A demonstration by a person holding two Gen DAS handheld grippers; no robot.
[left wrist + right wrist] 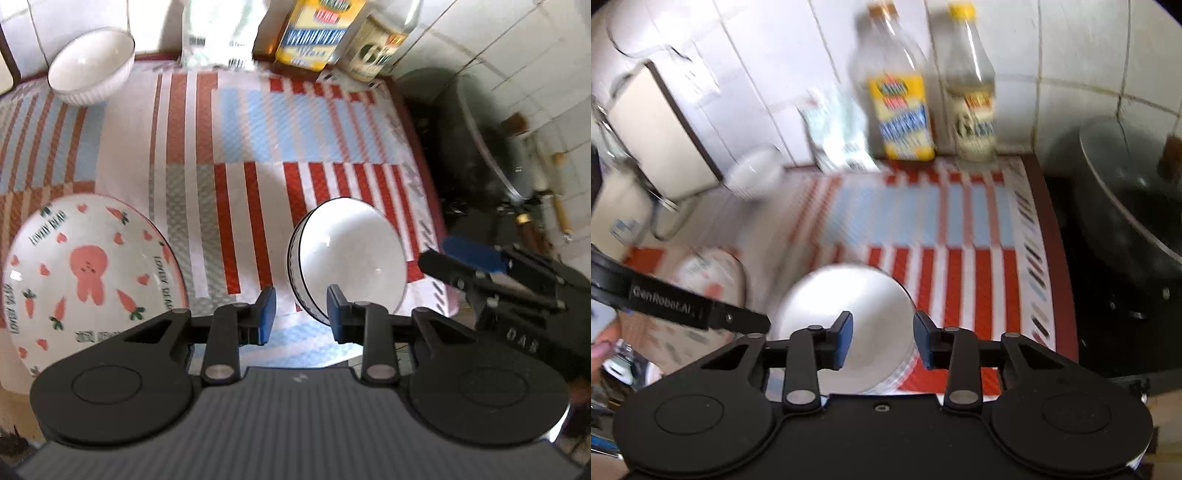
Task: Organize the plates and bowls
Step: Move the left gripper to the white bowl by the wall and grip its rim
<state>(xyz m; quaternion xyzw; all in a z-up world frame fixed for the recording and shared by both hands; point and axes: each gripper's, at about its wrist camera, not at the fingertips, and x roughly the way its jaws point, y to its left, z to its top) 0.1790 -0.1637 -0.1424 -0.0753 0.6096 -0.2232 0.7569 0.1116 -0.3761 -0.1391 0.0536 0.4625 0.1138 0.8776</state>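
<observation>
In the left wrist view, the left gripper (pixel 301 312) hangs with jaws apart and empty, its right pad just at the rim of the near bowl (pixel 347 254), low in the centre on the striped mat (pixel 236 125). The rabbit plate (pixel 88 273) lies lower left, a second bowl (pixel 92 64) upper left, well apart, likely awaiting stacking. The right gripper (pixel 882 339), in its own view, also gapes empty over the near bowl, probably lining up a rim grasp. Bottles (pixel 905 110) stand along the wall.

White tiled wall (pixel 1071 44); striped mat (pixel 236 122) on counter.
</observation>
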